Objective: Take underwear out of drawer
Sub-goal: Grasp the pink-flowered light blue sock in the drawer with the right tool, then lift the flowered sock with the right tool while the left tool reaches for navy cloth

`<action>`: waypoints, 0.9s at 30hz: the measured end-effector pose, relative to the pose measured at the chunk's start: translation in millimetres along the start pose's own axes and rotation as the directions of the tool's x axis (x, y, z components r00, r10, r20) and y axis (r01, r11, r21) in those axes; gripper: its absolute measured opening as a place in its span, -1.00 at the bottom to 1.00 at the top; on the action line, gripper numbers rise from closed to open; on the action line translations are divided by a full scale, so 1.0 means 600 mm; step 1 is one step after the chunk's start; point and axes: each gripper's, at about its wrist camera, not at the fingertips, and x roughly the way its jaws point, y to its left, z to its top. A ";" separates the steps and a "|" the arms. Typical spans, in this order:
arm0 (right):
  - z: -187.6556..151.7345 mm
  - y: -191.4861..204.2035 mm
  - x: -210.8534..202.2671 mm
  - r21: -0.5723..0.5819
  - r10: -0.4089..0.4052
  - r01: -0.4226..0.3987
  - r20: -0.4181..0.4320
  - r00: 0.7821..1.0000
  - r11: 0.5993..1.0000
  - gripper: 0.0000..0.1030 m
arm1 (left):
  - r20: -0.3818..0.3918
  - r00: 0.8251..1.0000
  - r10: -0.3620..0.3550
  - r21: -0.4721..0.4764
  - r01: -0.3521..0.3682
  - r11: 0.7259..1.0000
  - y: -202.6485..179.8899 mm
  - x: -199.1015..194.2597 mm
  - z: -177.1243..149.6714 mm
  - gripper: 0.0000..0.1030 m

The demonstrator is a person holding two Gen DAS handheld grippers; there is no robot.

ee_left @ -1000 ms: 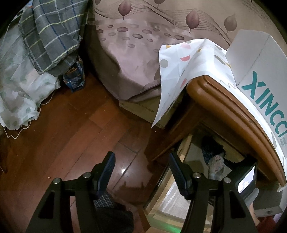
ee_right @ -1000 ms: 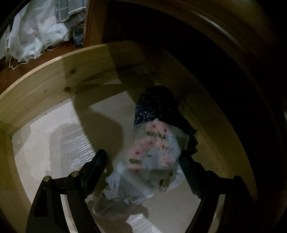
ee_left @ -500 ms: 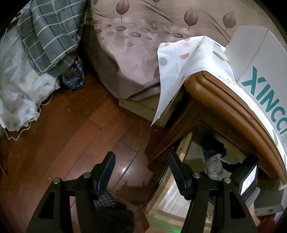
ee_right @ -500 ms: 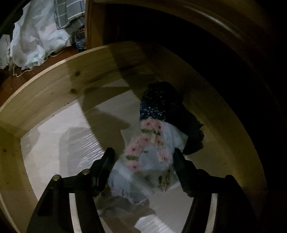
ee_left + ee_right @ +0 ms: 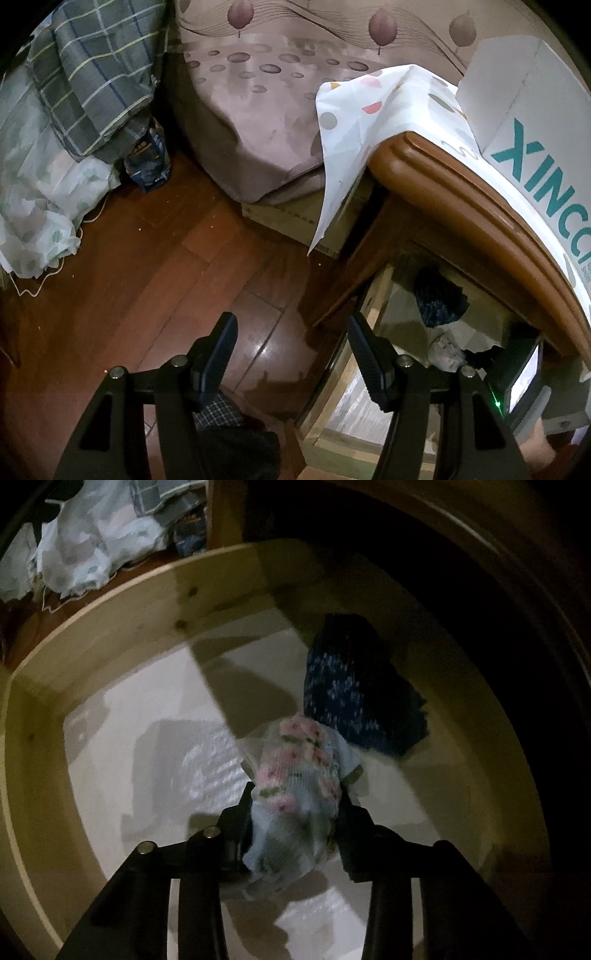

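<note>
In the right wrist view my right gripper [image 5: 295, 808] is shut on pale floral underwear [image 5: 295, 775] with pink flowers, inside the open pale wood drawer [image 5: 110, 627]. Dark blue speckled underwear [image 5: 351, 698] lies just beyond it on the white drawer liner. In the left wrist view my left gripper [image 5: 291, 339] is open and empty above the wooden floor, left of the drawer [image 5: 354, 417]. The dark underwear [image 5: 439, 302], the floral underwear [image 5: 447, 350] and the right gripper's body [image 5: 517, 369] show inside the drawer.
A brown nightstand top [image 5: 480, 218] with a dotted white cloth [image 5: 354, 122] and a white box [image 5: 535, 103] overhangs the drawer. A bed [image 5: 266, 92] stands behind. Plaid and white fabric [image 5: 74, 92] and a blue bag [image 5: 147, 158] lie on the floor at left.
My right gripper has closed on the floral underwear and drawn back and up a little, bunching the cloth between the fingers. The left gripper has barely moved.
</note>
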 end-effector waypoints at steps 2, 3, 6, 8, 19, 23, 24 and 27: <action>-0.009 -0.001 -0.005 -0.012 0.003 -0.003 -0.029 1.000 1.000 -0.39 | -0.005 1.000 0.003 0.020 -0.003 1.000 -0.006 0.003 -0.003 0.23; -0.012 -0.001 -0.005 -0.014 0.002 -0.003 -0.037 0.999 1.000 -0.41 | -0.007 1.000 0.004 0.029 -0.004 1.000 -0.010 0.004 -0.004 0.23; -0.028 -0.008 -0.019 -0.016 -0.010 0.009 -0.073 0.997 1.000 -0.47 | -0.022 1.000 0.009 0.077 -0.008 0.997 -0.025 0.010 -0.011 0.23; -0.039 -0.011 -0.035 -0.036 -0.037 0.034 -0.076 0.996 0.999 -0.49 | -0.032 0.999 0.015 0.128 -0.010 0.992 -0.041 0.015 -0.019 0.23; -0.074 -0.023 -0.171 0.122 -0.078 0.077 0.002 0.997 0.989 -0.49 | -0.041 0.999 0.033 0.334 -0.017 0.942 -0.120 0.035 -0.057 0.23; -0.099 -0.030 -0.221 0.302 -0.090 0.065 0.068 0.994 0.951 -0.49 | -0.001 0.999 0.052 0.422 -0.047 0.906 -0.150 0.033 -0.072 0.23; -0.110 -0.035 -0.231 0.348 -0.091 0.057 0.080 0.993 0.936 -0.49 | 0.008 0.998 0.060 0.443 -0.057 0.895 -0.158 0.034 -0.077 0.23; -0.126 -0.048 -0.255 0.457 -0.130 0.073 0.095 0.987 0.887 -0.49 | 0.032 0.994 0.102 0.510 -0.104 0.854 -0.181 0.045 -0.093 0.23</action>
